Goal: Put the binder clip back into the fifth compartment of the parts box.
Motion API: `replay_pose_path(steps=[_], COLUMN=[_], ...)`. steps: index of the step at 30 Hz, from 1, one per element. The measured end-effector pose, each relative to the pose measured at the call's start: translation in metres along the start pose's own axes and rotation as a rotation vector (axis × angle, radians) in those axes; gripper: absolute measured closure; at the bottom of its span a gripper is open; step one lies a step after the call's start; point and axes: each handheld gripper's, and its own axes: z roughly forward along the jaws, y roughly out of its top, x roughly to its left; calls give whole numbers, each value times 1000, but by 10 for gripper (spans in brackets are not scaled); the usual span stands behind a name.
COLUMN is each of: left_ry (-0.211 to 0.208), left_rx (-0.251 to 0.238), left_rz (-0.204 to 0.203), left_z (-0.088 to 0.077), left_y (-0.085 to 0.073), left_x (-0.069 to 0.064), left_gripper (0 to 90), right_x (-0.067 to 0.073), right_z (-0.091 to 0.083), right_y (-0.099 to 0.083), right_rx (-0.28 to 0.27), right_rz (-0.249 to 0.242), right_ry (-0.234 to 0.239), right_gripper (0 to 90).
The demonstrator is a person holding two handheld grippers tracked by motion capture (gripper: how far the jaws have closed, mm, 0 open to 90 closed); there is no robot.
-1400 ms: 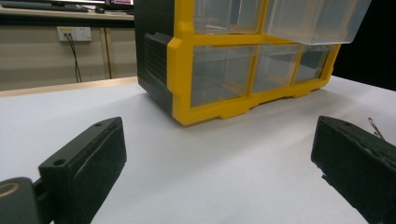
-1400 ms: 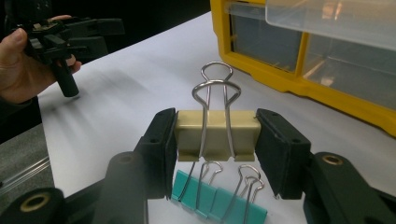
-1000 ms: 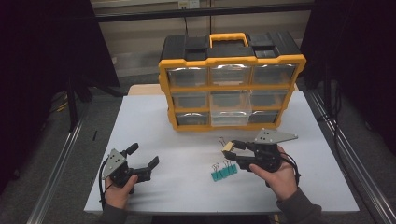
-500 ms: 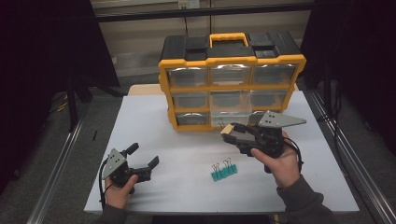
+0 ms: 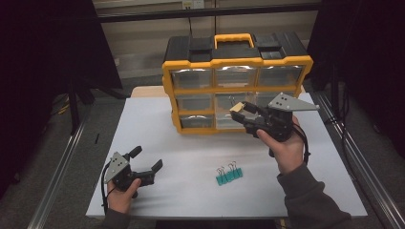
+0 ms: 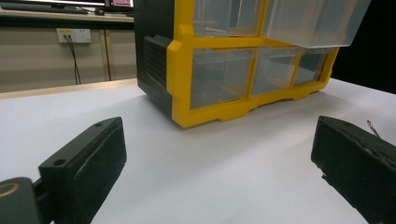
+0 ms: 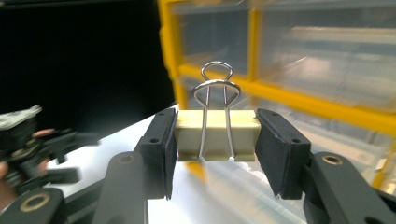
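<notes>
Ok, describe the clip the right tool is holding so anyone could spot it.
Find the yellow-and-black plastic drawer cabinet at the white table's far side. In front of it, the right tool grips a cream binder clip with silver wire handles; the others are teal, lying on the table.

The white table (image 5: 191, 143) occupies the centre of the high view. A yellow-and-black drawer organizer (image 5: 236, 81) stands on its far edge, upper centre. Teal binder clips (image 5: 229, 173) lie side by side at lower centre, well apart from the organizer.

right fingers (image 5: 241, 112): organizer (image 5: 236, 76) just ahead blocks | left fingers (image 5: 145, 160): bare surface (image 5: 157, 124) ahead | teal clips (image 5: 228, 174) between hands
</notes>
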Motion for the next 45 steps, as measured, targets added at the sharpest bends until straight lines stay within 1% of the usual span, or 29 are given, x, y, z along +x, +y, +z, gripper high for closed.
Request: replay_pose_path(steps=[1,2,3,5,6,7,9,10,14,16,17,18,19,21,22,23,24,25,27,28,29,30,31,35,36,40,42,44,45], left_ry=[2,2,7,5,5,9,8,7,5,5,8,1,0,1,0,0,2,3,2,2,10,9,10,-2,8,11,13,13,8], left_rx=[0,0,2,3,3,2,5,4,0,-1,8,11,9,9,6,6,10,5,10,10,4,3,4,4,6,4,4,4,1], left_rz=[5,5,-1,0,0,4,7,6,-4,-6,9,11,5,14,12,12,10,3,12,12,5,6,4,-1,8,9,6,8,0], left_z=[0,0,0,0,0,0,0,0,0,1,0,0,0,0,0,0,0,0,0,0,0,0,0,0,0,0,0,0,1], left_y=[0,0,0,0,0,0,0,0,0,0,0,0,0,0,0,0,0,0,0,0,0,0,0,0,0,0,0,0,0], left_x=[0,0,0,0,0,0,0,0,0,0,1,2,1,2,1,1,2,1,1,1,0,0,0,0,0,0,0,0,0], left_gripper=[34,34,34,34,34,34,34,34,34,34,34,34,34,34,34,34,34,34,34,34,34,34,34,34,34,34,34,34,34], right_x=[-2,-2,-8,-13,-13,-17,-19,-20,-22,-23,-24,-25,-26,-26,-26,-25,-25,-24,-23,-23,-21,-21,-18,-15,-13,-10,-8,-6,-4], right_z=[2,2,6,10,10,15,20,22,28,32,33,34,34,32,30,28,28,23,18,18,12,12,5,-3,-10,-21,-24,-25,-25], right_y=[1,1,2,1,1,0,-2,-2,-4,-5,-5,-5,-5,-5,-5,-5,-5,-4,-5,-5,-7,-7,-11,-17,-25,-38,-47,-58,-64], right_rx=[-4,-4,-8,-3,-3,2,13,20,25,30,26,22,19,24,24,26,26,16,8,8,-8,-8,-15,-24,-36,-38,-19,6,19], right_rz=[3,3,14,19,19,20,23,23,30,30,35,44,49,49,43,35,35,45,58,58,67,67,58,57,66,53,41,43,41], right_ry=[-20,-20,-47,-76,-76,-99,-103,-114,-123,-145,-148,-156,-165,-163,-164,-169,-169,-168,-149,-149,-136,-136,-136,-129,-126,-117,-103,-92,-86], right_gripper=[503,503,502,503,503,503,503,502,502,495,446,364,309,290,267,267,226,155,130,130,104,104,82,78,71,61,44,41,40])
